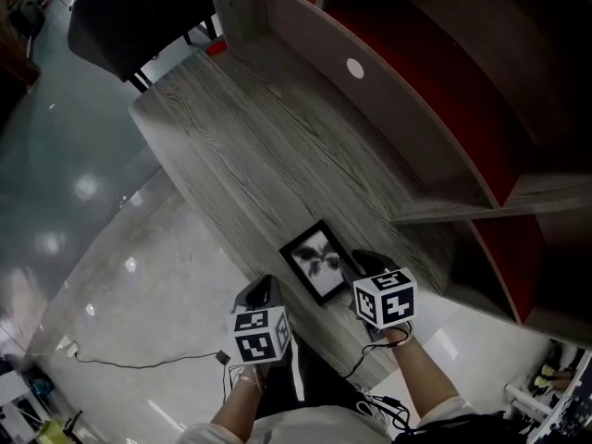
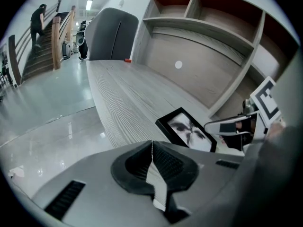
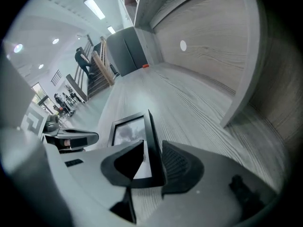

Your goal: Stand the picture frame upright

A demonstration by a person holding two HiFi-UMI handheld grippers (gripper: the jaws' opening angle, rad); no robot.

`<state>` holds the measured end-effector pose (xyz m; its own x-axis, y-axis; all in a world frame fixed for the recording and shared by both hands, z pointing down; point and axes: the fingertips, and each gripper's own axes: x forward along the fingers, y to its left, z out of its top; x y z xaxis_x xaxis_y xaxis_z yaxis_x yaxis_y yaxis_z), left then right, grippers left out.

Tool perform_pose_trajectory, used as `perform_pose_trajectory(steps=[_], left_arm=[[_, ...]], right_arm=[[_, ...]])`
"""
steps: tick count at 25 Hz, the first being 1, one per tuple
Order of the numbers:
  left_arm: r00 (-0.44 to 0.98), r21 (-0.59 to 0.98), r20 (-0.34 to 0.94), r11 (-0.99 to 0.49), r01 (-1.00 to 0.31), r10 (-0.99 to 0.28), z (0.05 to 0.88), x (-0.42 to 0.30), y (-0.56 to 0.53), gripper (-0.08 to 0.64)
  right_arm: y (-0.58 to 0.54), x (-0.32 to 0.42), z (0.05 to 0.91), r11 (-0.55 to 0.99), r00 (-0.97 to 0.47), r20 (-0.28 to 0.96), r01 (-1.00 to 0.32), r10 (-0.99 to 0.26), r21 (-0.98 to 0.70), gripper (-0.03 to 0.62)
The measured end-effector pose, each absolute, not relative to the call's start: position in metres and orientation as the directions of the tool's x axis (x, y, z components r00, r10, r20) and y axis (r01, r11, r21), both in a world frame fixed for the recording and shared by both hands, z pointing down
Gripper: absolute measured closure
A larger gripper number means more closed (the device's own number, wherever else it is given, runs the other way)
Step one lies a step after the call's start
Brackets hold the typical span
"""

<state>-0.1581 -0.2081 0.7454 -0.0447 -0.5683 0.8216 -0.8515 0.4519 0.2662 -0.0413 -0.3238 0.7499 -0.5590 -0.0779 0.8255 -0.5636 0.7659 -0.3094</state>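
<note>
Two fingers of the right gripper pinch the right-hand long rail of the picture frame, one pad on its glass side and the other on its outer side. The rail runs straight away between them, so the frame's long axis lies nearly in line with that gripper's reach. The fingers of the left gripper are pressed together with nothing between them.

Seen from the head camera, the frame lies face up, or close to it, on the grey wood-grain counter. Whether its held rail has left the surface cannot be told. The right gripper is on the frame's right side and touching it. The left gripper is off the frame's near left corner, apart from it and on the person's side. The counter's front edge passes just on the near side of the frame, and the open stretch of the counter runs beyond the frame's far short end. The shelf unit rises past the frame's right and far sides, well apart from it, and a dark chair stands far beyond the frame's left.

Since the right gripper alone has hold, the coming move probably turns on that rail. Lifting it would swing the frame up about its opposite long edge, which faces the left gripper. The idle left gripper is near enough to steady that edge. A stand on the back is not visible, so staying upright is uncertain.
</note>
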Motion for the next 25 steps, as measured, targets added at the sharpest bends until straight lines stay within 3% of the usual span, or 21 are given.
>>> perform_pose_trajectory(steps=[25], left_arm=[[-0.057,0.276,0.829,0.496,-0.824,-0.557,0.751,-0.159,-0.215,0.543]], right_arm=[[-0.319,-0.056,0.764,0.83,-0.518,0.831,-0.36,0.202,-0.426,0.482]])
